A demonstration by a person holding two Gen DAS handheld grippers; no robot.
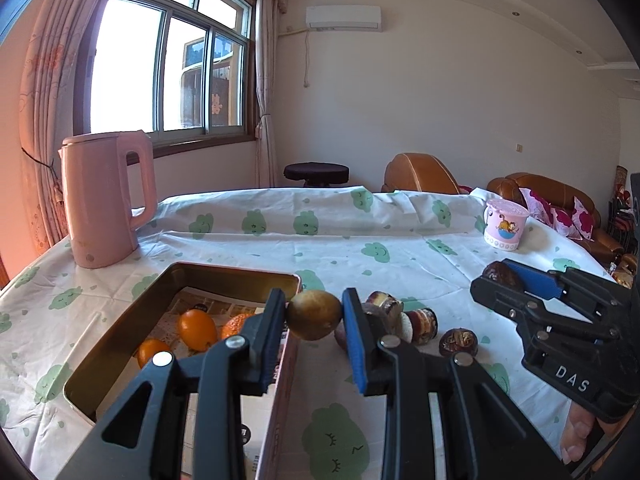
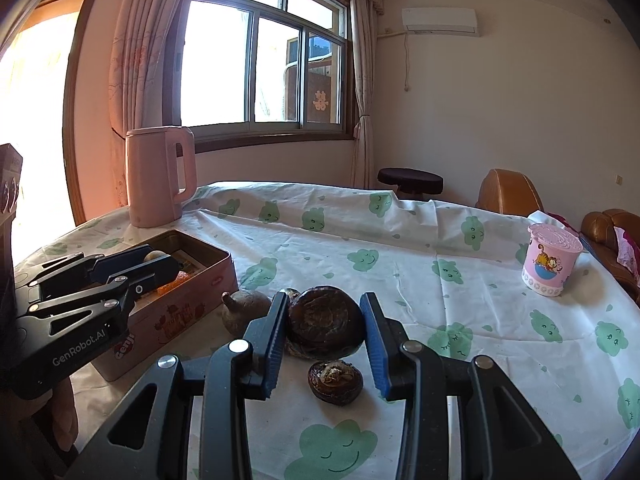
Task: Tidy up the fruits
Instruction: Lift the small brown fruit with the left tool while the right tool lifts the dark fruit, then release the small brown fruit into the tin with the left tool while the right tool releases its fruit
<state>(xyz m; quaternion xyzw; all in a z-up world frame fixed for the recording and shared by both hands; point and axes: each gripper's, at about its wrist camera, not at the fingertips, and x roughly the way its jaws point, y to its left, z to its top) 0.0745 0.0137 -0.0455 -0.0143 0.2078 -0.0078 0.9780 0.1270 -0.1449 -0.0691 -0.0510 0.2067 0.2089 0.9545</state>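
My left gripper (image 1: 314,314) is shut on a round brown-green fruit (image 1: 314,314) and holds it just above the right rim of a pink tin box (image 1: 236,274). The box holds three oranges (image 1: 197,329). My right gripper (image 2: 325,326) is shut on a dark water chestnut (image 2: 325,326) and holds it above the table; in the left wrist view it shows at the right (image 1: 498,276). More dark chestnuts (image 2: 335,380) and a brown bulb-shaped fruit (image 2: 244,312) lie on the cloth by the box. The left gripper shows over the box in the right wrist view (image 2: 154,258).
A pink kettle (image 1: 106,200) stands at the far left of the table. A pink cartoon cup (image 2: 550,262) stands at the far right. The table has a white cloth with green clouds (image 2: 400,240). Brown sofas and a dark stool stand behind.
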